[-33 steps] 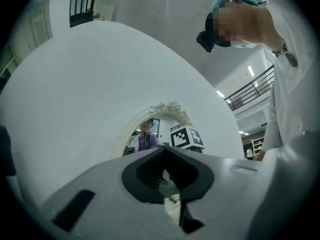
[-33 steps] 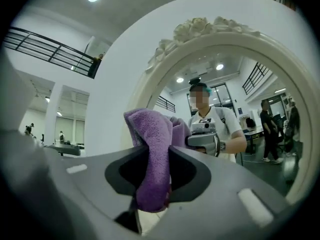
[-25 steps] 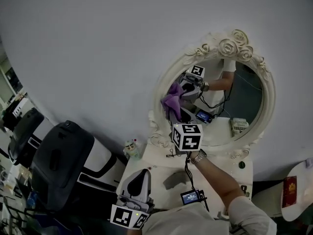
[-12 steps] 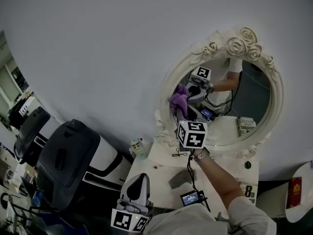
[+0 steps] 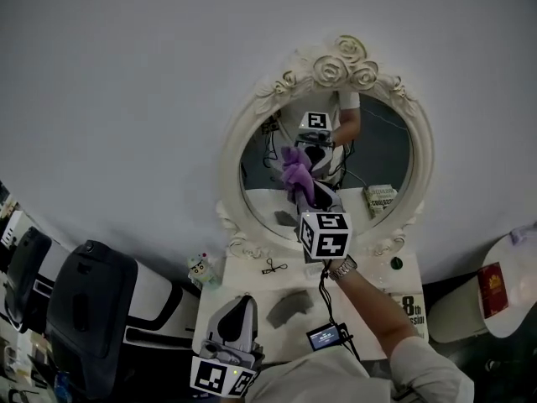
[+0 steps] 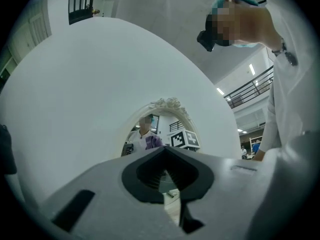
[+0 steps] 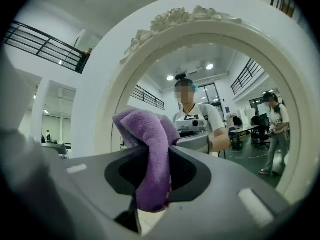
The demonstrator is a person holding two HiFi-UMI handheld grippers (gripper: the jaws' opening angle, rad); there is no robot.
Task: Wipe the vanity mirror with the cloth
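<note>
The oval vanity mirror (image 5: 232, 153) with a white frame of carved roses hangs above the vanity. My right gripper (image 5: 304, 191), its marker cube below it, is shut on the purple cloth (image 5: 295, 168) and holds it against the glass, left of centre. In the right gripper view the cloth (image 7: 153, 154) is bunched between the jaws of the right gripper (image 7: 155, 159), close to the mirror frame (image 7: 200, 30). My left gripper (image 5: 241, 302) stays low over the vanity, shut on nothing. In the left gripper view, the left gripper (image 6: 165, 156) points up toward the mirror (image 6: 169, 104).
The white vanity top (image 5: 373, 305) holds a grey object (image 5: 289, 307), a small lit screen (image 5: 324, 336), a figurine (image 5: 200, 269), a black clip (image 5: 270, 267) and a printed box (image 5: 409, 309). A dark chair (image 5: 80, 309) stands at left, a white side table (image 5: 503, 296) at right.
My right gripper has carried the cloth from the mirror's left edge toward the middle of the glass. The head view has shifted. The left gripper has stayed low.
</note>
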